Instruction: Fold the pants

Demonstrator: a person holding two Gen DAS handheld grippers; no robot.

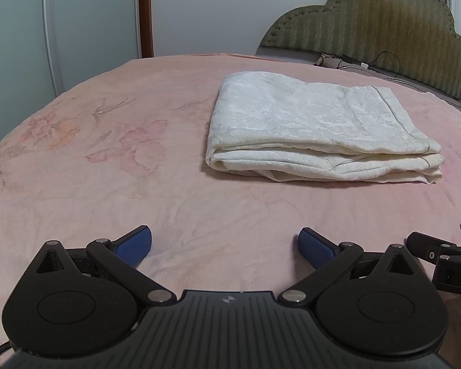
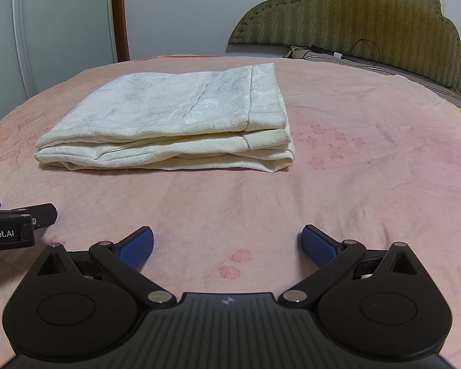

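Cream-white pants (image 1: 316, 129) lie folded into a flat rectangular stack on the pink bed sheet (image 1: 107, 153). They also show in the right wrist view (image 2: 175, 123), ahead and to the left. My left gripper (image 1: 225, 247) is open and empty, low over the sheet, well short of the pants. My right gripper (image 2: 227, 246) is open and empty too, just above the sheet, with the pants ahead of it. Each gripper shows at the edge of the other's view: the right one (image 1: 445, 252) and the left one (image 2: 12, 224).
A green padded headboard (image 1: 384, 30) stands at the far right of the bed, with a black cable (image 1: 384, 61) and a small pouch at its foot. White wardrobe doors (image 1: 92, 15) and a brown door frame (image 1: 146, 12) stand beyond the bed's far edge.
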